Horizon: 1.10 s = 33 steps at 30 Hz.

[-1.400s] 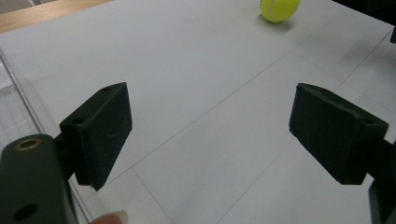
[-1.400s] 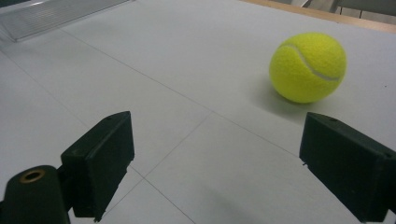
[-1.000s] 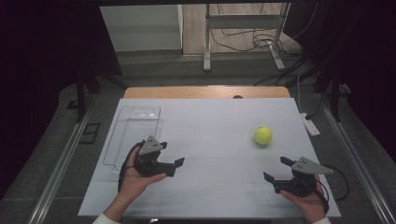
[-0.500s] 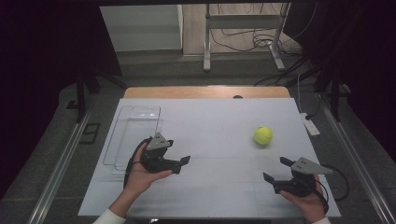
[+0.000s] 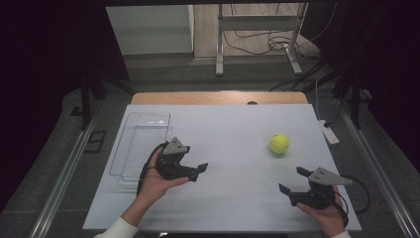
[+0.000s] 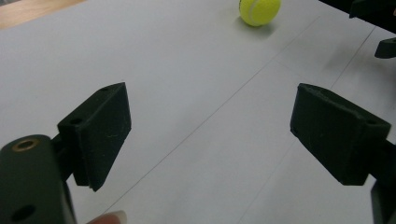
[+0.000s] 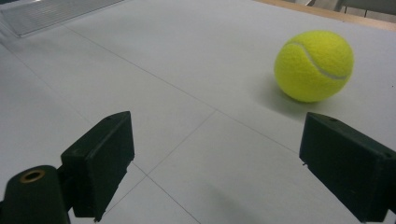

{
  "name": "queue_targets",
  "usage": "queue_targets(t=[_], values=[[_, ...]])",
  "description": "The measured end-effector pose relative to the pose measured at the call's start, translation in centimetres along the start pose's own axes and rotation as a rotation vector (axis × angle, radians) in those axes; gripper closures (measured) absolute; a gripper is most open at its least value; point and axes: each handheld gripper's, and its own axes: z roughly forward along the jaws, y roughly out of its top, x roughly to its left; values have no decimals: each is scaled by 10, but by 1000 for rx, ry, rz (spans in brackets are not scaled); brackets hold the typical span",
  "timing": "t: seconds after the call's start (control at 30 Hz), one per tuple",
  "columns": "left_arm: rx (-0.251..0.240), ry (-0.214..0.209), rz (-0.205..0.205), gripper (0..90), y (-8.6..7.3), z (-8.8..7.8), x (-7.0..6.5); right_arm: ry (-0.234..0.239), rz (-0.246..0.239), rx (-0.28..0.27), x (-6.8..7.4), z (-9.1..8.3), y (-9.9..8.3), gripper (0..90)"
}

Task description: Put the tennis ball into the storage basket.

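Note:
A yellow tennis ball (image 5: pixel 279 144) lies on the white table top, right of centre. My left gripper (image 5: pixel 199 171) hovers left of centre and points right toward the ball, a good way short of it. Its jaws are open and have just been opening a little, with nothing between them. In the left gripper view the gripper (image 6: pixel 210 116) frames bare table, with the ball (image 6: pixel 259 10) far ahead. My right gripper (image 5: pixel 292 180) rests near the front right, open and empty. From the right gripper view, the gripper (image 7: pixel 215 154) looks past the ball (image 7: pixel 313 65), which sits ahead and to the right.
A clear plastic tray (image 5: pixel 148 114) stands at the table's left side, just left of my left hand. A white power strip (image 5: pixel 328 133) lies off the right edge. A wooden strip (image 5: pixel 218 97) borders the far side. My right gripper's black jaws (image 6: pixel 373 18) show in the left gripper view's top right corner.
My left gripper has moved to the right and slightly farther onto the table, away from the tray. The right gripper and the ball have stayed put.

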Motion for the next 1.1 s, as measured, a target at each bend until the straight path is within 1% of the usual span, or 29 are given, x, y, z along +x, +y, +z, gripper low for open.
queue_targets(t=[0.33,0.73,1.1], values=[[14,-22,17,129,8,11,-4,3,-2,4,0,1,-1,105],[24,-37,16,128,14,22,-5,10,-3,6,0,1,-1,107],[33,-48,25,127,19,32,-7,15,-8,14,2,2,-1,109]])
